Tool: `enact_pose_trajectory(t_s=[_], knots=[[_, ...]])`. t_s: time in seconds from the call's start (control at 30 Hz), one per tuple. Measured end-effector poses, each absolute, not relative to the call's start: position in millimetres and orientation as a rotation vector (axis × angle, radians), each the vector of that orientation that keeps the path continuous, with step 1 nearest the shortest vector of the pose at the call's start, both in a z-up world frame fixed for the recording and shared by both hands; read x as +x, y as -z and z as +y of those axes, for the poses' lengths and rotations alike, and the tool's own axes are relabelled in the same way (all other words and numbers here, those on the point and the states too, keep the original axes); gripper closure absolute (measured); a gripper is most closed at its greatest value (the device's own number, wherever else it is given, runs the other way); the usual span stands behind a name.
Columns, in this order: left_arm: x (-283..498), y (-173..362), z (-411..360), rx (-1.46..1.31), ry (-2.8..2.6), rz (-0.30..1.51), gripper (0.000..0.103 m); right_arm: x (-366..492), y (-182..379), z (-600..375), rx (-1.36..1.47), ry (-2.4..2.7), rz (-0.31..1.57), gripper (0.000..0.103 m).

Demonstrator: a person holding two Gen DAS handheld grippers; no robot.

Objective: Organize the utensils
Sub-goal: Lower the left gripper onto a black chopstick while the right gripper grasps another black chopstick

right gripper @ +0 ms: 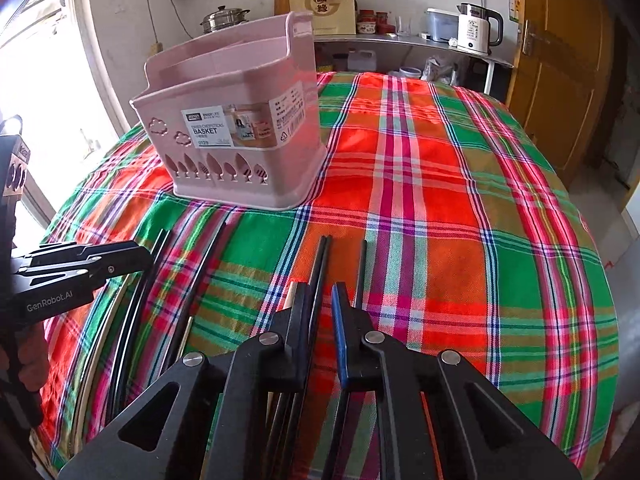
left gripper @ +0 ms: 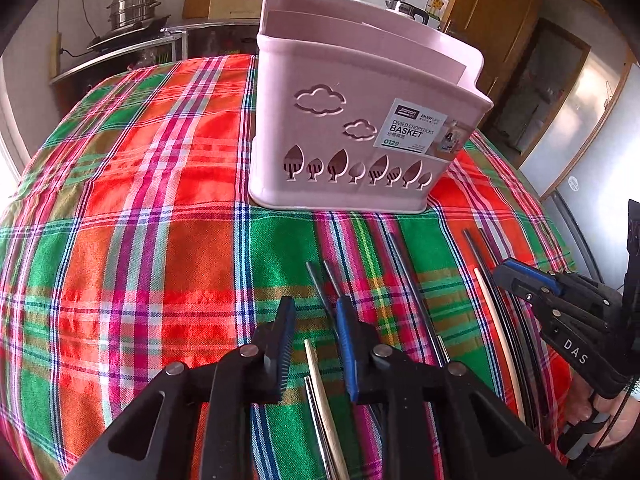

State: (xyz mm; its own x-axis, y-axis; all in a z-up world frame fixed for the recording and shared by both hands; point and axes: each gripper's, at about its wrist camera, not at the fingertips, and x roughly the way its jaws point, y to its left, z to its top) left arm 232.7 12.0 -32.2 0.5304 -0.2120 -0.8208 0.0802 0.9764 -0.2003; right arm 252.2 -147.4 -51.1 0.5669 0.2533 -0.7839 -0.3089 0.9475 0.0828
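While chopsticks (left gripper: 496,320) lie loose in rows on the plaid worktop (left gripper: 120,240), near side of pink basket (left gripper: 360,120), none binned yet | left tongs (left gripper: 316,320) released, straddling a pair | right tongs (right gripper: 320,300) released, straddling dark sticks, likely lining up a pinch.

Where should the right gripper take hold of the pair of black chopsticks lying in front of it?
Probably partway along the shafts, coming straight down from above. The pair of black chopsticks lies flat on the tablecloth, side by side, pointing toward the basket, so only the thin sides offer grip. The right gripper is already lined up, jaws open, so closing across both sticks looks workable.
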Motion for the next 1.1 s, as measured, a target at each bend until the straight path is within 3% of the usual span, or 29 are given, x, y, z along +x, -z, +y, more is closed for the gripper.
enact_pose_trajectory(t_s=[0.53, 0.7, 1.1], knots=[[239.9, 32.2, -10.2, 0.000, 0.104, 1.006, 0.082, 259.7, 55.6, -142.6, -0.113, -0.330, 0.929, 0.092], [245.1, 32.4, -14.5, 0.039, 0.089, 0.999, 0.093, 272.4, 54.5, -139.5, -0.122, -0.329, 0.948, 0.093], [242.9, 19.9, -6.7, -0.059, 0.177, 0.971, 0.098, 274.4, 40.6, -144.3, -0.072, -0.357, 0.939, 0.098]])
